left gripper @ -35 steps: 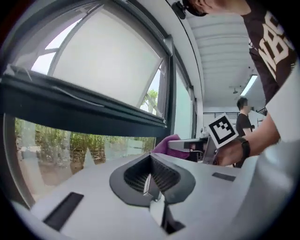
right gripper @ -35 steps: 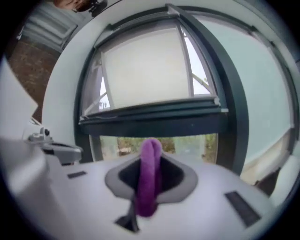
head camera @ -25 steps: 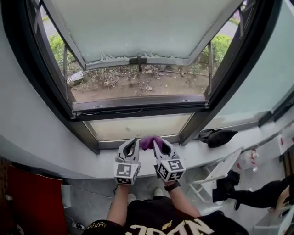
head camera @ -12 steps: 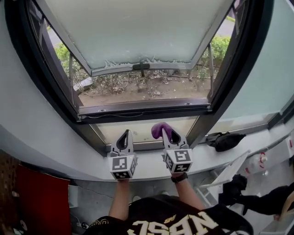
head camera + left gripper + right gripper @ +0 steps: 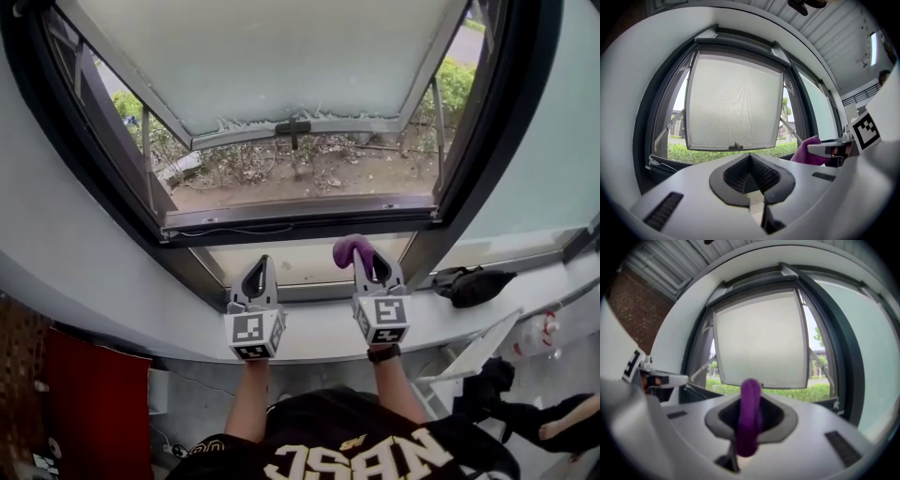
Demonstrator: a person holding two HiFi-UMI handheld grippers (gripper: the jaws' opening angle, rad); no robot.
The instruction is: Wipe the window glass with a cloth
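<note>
Grippers, count: two. The left gripper [image 5: 260,270] sits at 9 o'clock of the right gripper [image 5: 372,266], level with it and apart from it.
Marker cubes, count: two, one at the rear of each tool [image 5: 253,335] [image 5: 382,321].
Cloths, count: one purple cloth [image 5: 349,247].
Glass panes in the head view, count: three. A frosted open sash [image 5: 281,56] is at 12 o'clock of the grippers, a low fixed pane [image 5: 286,264] is just past the tips, and a tall fixed pane [image 5: 553,169] is at 2 o'clock.
Sash handles, count: one [image 5: 292,128], on the sash's bottom rail.
Bags, count: one black bag [image 5: 473,281] on the sill [image 5: 319,339], at 3 o'clock of the right gripper.
Left tool state: its own view shows the jaws brought together, tips meeting, with nothing between them.
Right tool state: its own view shows the jaws clamped on the cloth [image 5: 750,413], which stands folded upright between them and bulges past the tips.
Cloth place: held at the right gripper's tips, leaning toward 11 o'clock, in front of the low fixed pane. Whether it touches the glass cannot be told.
Arm pose: both forearms [image 5: 248,398] [image 5: 389,384] reach forward side by side from the torso at 6 o'clock. Both tools are raised over the sill with their tips aimed at 12 o'clock, toward the dark window frame [image 5: 300,223].
Right wrist: a dark band [image 5: 382,353] sits just behind the cube.
</note>
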